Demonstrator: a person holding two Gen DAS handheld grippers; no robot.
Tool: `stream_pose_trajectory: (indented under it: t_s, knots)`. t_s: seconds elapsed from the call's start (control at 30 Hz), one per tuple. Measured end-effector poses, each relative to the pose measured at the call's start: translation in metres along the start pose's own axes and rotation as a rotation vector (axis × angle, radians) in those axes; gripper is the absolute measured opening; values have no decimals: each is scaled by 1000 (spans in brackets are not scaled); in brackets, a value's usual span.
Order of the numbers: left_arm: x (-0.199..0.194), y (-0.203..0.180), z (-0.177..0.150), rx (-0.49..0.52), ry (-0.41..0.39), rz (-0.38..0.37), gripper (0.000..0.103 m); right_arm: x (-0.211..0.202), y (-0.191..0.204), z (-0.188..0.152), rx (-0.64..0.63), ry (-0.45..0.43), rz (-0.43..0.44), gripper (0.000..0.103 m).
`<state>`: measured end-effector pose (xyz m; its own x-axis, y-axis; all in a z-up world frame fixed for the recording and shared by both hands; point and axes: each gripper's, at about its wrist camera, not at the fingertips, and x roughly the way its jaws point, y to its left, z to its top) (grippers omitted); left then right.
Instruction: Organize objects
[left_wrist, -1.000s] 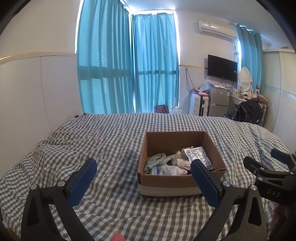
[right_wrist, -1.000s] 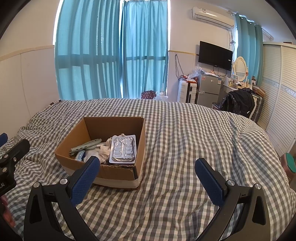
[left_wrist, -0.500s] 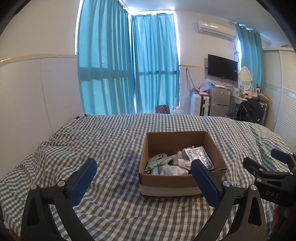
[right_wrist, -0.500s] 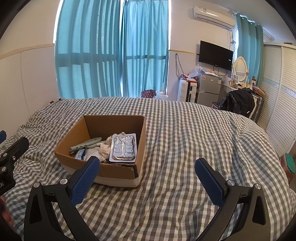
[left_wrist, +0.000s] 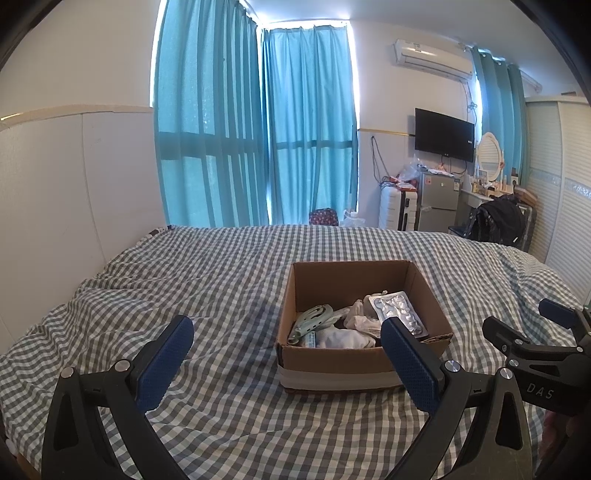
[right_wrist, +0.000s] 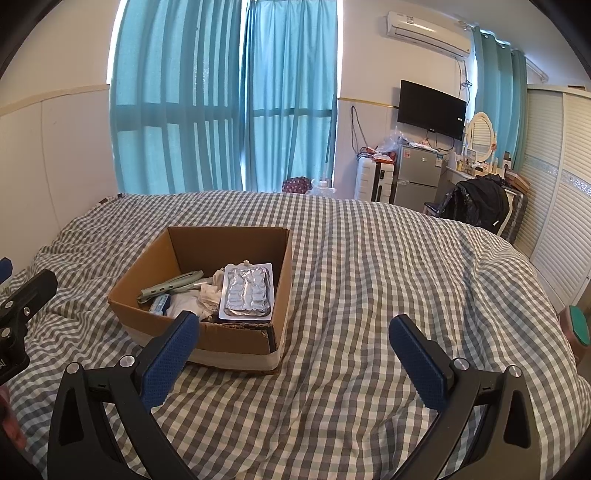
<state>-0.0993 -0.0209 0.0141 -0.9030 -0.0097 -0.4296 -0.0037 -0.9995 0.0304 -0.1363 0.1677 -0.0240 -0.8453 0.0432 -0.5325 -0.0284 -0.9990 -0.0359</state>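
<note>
Left gripper (left_wrist: 286, 354) jaws spread wide, nothing between them, held above the bed (left_wrist: 229, 280). Right gripper (right_wrist: 291, 350) same: wide apart, carrying nothing. Each one shows at the edge of the other's view, so they sit side by side, apart.

Cardboard box (left_wrist: 354, 360) sits on the checked bedspread ahead of both grippers: just past the left gripper's right-hand finger (left_wrist: 408, 363), and just past the right gripper's left-hand finger (right_wrist: 170, 354). No contact with either. Box is open-topped, pale tape band around its base.

Inside the box: silver blister pack (right_wrist: 248, 291) lies flat on top, on the side nearer the right gripper. Green clip-like item (left_wrist: 312, 321) on the far-left side as seen from the left gripper. White crumpled cloth (left_wrist: 343, 338) between them, small blue-white packet (right_wrist: 160, 303) tucked at the near wall.

Beyond the bed: teal curtains (left_wrist: 258, 140), wall TV (left_wrist: 444, 133), air conditioner (left_wrist: 432, 59), small fridge (left_wrist: 437, 203), white suitcase (left_wrist: 397, 210), black bag (left_wrist: 500, 218) on a chair.
</note>
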Motion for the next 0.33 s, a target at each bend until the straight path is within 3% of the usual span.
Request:
stream_pose_trajectory:
  t_s: [0.33]
  knots:
    - [-1, 4, 1, -7, -5, 13, 103, 1, 3, -2, -1, 7, 0, 103]
